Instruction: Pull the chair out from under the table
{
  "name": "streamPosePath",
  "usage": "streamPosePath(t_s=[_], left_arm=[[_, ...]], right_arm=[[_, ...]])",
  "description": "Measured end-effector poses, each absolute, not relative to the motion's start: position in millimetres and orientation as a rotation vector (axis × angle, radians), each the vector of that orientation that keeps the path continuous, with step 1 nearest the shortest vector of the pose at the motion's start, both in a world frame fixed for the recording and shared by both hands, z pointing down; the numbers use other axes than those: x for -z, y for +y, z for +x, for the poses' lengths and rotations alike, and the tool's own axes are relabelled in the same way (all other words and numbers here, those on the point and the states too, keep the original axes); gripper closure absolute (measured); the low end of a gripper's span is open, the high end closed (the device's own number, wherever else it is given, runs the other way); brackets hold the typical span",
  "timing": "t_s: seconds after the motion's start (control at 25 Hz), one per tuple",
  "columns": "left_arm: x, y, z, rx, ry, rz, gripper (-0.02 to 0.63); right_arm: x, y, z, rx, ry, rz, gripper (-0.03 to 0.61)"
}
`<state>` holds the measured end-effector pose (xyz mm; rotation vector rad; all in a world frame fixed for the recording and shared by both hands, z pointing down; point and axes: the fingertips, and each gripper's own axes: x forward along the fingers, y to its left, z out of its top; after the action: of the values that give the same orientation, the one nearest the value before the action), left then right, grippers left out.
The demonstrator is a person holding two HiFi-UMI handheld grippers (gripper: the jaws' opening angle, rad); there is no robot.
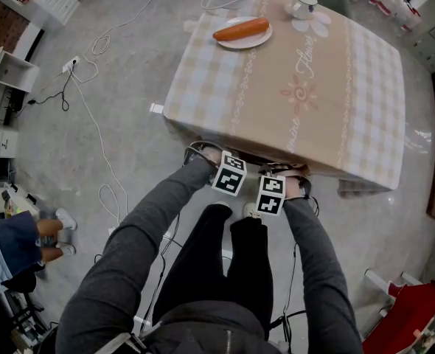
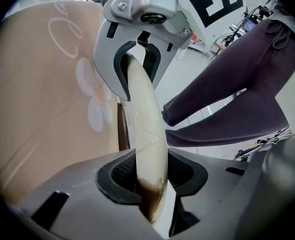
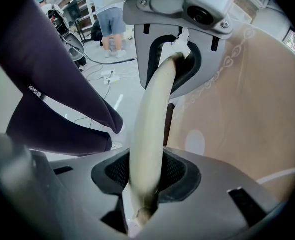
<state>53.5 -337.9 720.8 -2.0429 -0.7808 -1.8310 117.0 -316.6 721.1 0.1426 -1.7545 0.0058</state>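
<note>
The chair is tucked under the table (image 1: 291, 72), which wears a beige checked cloth; from the head view almost all of the chair is hidden. Its cream, curved top rail (image 2: 145, 119) runs between the pads of my left gripper (image 2: 150, 179), which is shut on it. The same rail (image 3: 152, 119) is clamped in my right gripper (image 3: 146, 176). Each gripper view shows the other gripper holding the rail further along. In the head view both marker cubes, left (image 1: 230, 174) and right (image 1: 270, 195), sit side by side at the table's near edge, pointing steeply down.
A plate with a carrot (image 1: 241, 32) and a cup (image 1: 304, 4) stand at the table's far side. White cables (image 1: 92, 124) trail over the grey floor at left. Another person (image 1: 18, 242) stands at the left edge. A red object (image 1: 409, 308) lies at lower right.
</note>
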Motion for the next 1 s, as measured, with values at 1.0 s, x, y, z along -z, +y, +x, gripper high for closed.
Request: streamPosePath(t_s=[1.0], left_arm=[[-720.0, -297.8, 45.8, 1.824, -0.787, -2.051, 0.472]], right_arm=[[-721.2, -276.6, 109.6, -0.014, -1.744, 0.124, 0.453]])
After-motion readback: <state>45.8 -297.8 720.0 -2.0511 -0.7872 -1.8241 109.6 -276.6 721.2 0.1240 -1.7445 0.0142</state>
